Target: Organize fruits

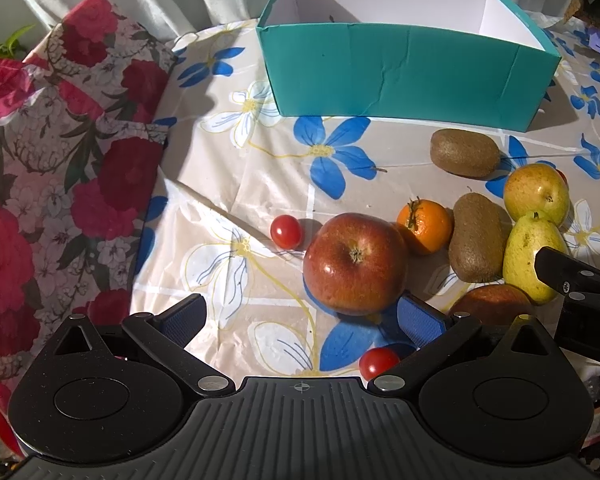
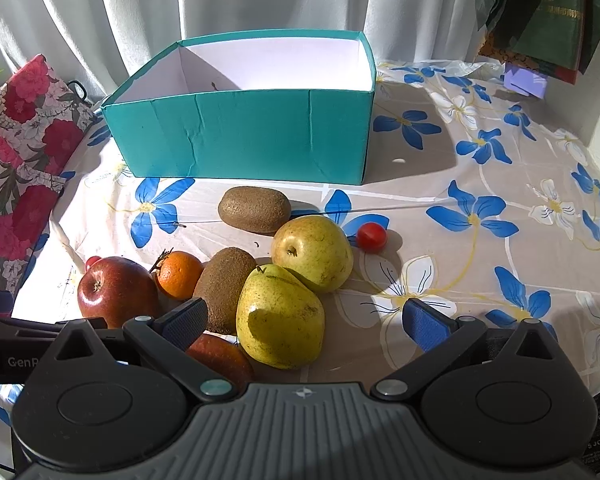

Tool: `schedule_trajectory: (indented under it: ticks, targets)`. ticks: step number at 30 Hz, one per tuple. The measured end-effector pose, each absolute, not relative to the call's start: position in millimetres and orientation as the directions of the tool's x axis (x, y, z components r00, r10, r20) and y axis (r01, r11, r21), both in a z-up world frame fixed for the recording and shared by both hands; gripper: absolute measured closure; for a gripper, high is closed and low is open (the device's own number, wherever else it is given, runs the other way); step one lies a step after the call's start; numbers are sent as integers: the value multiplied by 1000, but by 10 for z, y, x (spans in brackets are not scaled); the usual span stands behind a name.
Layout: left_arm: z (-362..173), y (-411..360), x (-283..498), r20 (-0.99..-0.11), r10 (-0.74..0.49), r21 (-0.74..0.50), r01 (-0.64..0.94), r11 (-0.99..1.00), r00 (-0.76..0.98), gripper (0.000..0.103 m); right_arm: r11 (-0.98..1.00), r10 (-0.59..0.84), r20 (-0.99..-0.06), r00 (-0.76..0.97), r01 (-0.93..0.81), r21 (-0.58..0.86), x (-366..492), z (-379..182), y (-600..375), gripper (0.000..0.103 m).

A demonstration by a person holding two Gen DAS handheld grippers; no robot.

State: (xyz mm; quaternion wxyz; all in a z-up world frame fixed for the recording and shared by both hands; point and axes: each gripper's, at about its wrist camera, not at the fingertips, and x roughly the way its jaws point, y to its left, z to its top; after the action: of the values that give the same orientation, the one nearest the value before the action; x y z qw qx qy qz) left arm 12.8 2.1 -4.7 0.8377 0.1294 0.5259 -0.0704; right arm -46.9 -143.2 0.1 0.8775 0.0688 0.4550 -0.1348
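Fruit lies loose on the surface (image 2: 440, 152) before the teal box (image 2: 244, 136), which looks empty, so sorting has barely begun. Left gripper (image 1: 300, 316) faces the red apple (image 1: 354, 264), right gripper (image 2: 302, 320) the pear (image 2: 280, 316); both jaws apart, holding nothing.

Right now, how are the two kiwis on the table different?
The kiwi nearest the teal box lies sideways and alone, touching no other fruit. The other kiwi points toward the box and sits squeezed between the mandarin and a green pear. The first sits in full sun; the second is partly shaded. Both are brown, fuzzy, oval, and outside the teal box.
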Motion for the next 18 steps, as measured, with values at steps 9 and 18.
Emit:
schedule_trajectory:
  ticks: [9,18]
  targets:
    - [-60,13,128,-903,15,135,251,959,430,0,955,-171,-817,551,298,0,-462,-4,-1450,0]
    - [-39,42,151,-903,14,126,233,964,430,0,957,-165,-818,551,289,2,-444,3,-1458,0]
